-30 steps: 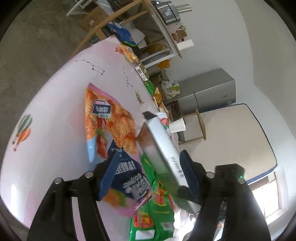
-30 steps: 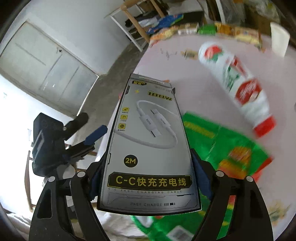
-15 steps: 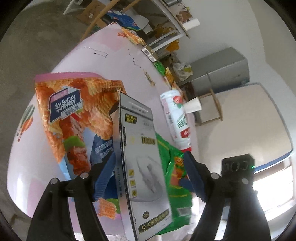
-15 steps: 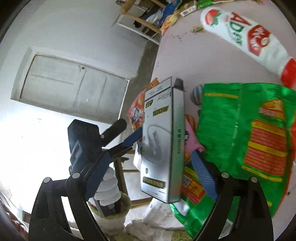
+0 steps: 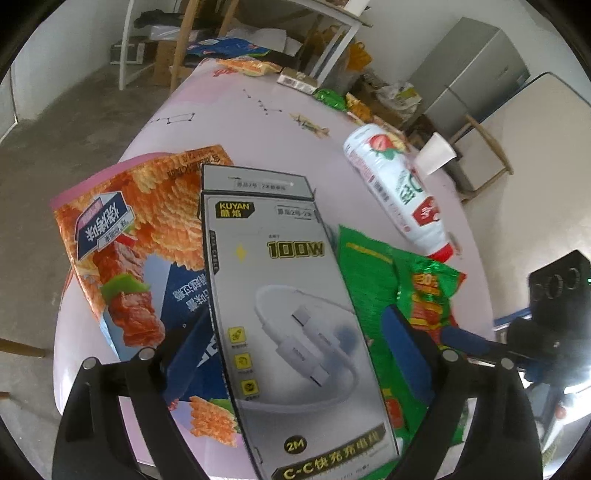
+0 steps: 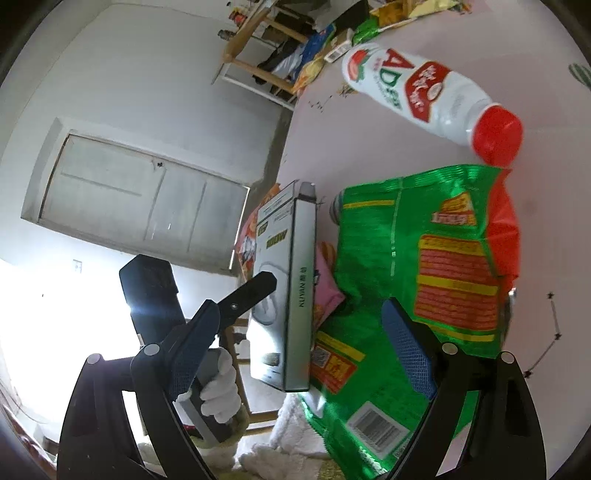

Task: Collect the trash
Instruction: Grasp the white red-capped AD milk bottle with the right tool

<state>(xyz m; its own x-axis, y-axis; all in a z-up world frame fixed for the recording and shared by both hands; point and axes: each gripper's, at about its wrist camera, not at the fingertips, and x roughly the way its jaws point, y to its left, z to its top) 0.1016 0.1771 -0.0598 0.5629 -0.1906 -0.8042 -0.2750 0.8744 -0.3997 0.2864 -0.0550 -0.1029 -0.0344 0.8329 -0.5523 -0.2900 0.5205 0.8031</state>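
Observation:
A grey charging-cable box point(image 5: 291, 317) stands between the fingers of my left gripper point(image 5: 295, 358), above the pink table point(image 5: 229, 129). The left jaws are wide and whether they clamp the box is unclear. In the right wrist view the box point(image 6: 291, 291) is seen edge-on, left of my open, empty right gripper point(image 6: 295, 350). An orange snack bag point(image 5: 122, 236) lies under the box on the left. A green snack bag point(image 6: 417, 280) lies on the right, below my right gripper. A white bottle with a red cap point(image 6: 424, 92) lies on its side beyond it.
Small wrappers point(image 5: 332, 98) and a flat carton point(image 5: 297, 81) lie along the table's far edge. A paper cup point(image 5: 434, 157) stands at the right edge. Wooden shelves point(image 5: 207, 33) and a grey cabinet point(image 5: 469, 77) stand beyond. A white cloth point(image 6: 291, 432) hangs below the near edge.
My right gripper let go of the cable box and opened; the box is now between my left gripper's fingers. The left view swung from looking along the table to facing the box front.

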